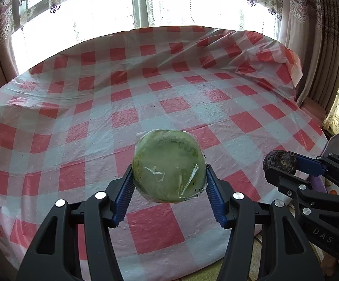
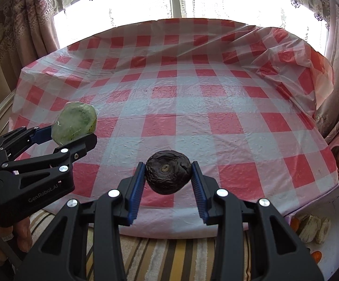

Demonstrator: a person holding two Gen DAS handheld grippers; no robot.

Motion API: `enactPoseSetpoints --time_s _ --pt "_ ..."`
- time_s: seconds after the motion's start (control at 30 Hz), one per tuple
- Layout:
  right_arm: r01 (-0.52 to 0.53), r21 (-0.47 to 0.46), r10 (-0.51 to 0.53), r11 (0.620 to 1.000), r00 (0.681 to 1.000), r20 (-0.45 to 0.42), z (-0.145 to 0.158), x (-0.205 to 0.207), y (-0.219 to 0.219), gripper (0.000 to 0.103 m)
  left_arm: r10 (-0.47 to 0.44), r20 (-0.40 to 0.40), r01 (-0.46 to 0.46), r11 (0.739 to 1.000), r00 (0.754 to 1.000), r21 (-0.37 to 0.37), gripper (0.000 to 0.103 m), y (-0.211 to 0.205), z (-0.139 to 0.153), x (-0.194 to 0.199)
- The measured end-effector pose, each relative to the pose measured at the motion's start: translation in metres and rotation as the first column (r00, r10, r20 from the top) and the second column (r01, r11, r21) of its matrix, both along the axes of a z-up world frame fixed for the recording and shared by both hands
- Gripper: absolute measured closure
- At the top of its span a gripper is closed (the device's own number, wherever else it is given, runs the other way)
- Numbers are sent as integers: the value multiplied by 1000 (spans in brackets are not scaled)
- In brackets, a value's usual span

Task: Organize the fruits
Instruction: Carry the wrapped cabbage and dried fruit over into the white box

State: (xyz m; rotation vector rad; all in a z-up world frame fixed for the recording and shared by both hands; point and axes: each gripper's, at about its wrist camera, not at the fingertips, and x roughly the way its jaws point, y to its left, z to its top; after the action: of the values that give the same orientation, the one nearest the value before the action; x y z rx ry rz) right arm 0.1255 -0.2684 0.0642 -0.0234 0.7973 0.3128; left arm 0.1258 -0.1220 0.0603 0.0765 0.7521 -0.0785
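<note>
A round green fruit wrapped in clear plastic [image 1: 169, 166] hangs above the table's near edge, and my left gripper [image 1: 169, 175] is shut on it, blue pads pressing both sides. The right wrist view shows the same wrapped green fruit [image 2: 75, 123] at the left, in the left gripper [image 2: 75, 133]. A dark, wrinkled round fruit [image 2: 168, 174] sits between the blue pads of my right gripper [image 2: 168, 175], which is shut on it. In the left wrist view that dark fruit [image 1: 280, 162] and the right gripper [image 1: 284, 166] are at the right edge.
The table wears a red-and-white checked plastic cloth [image 2: 181, 107], bunched up at its far right corner [image 2: 298, 53]. A window with patterned curtains [image 1: 146, 2] stands behind. A white box [image 2: 333, 210] at the lower right holds pale and orange produce [image 2: 314, 228]. A striped mat [image 2: 169, 253] lies below.
</note>
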Motion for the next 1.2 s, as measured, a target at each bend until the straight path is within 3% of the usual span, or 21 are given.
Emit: enactPoseSetpoints --time_s 0.37,0.6,1.0,1.2 --pt "121 16 -121 993 993 -6 0 -15 -77 63 -119 -3 119 992 993 32 47 -59 3 -5" --pt "226 2 -226 974 974 -13 -1 -27 -138 63 -227 -8 227 973 974 48 47 -109 4 -11" --pt "405 -44 -406 913 914 -17 -8 -45 -235 63 -409 -31 410 907 912 99 47 -195 -7 -23" --pt "454 -107 -461 884 886 -46 -23 -53 -270 63 -503 -53 505 856 863 109 47 -238 -13 -34"
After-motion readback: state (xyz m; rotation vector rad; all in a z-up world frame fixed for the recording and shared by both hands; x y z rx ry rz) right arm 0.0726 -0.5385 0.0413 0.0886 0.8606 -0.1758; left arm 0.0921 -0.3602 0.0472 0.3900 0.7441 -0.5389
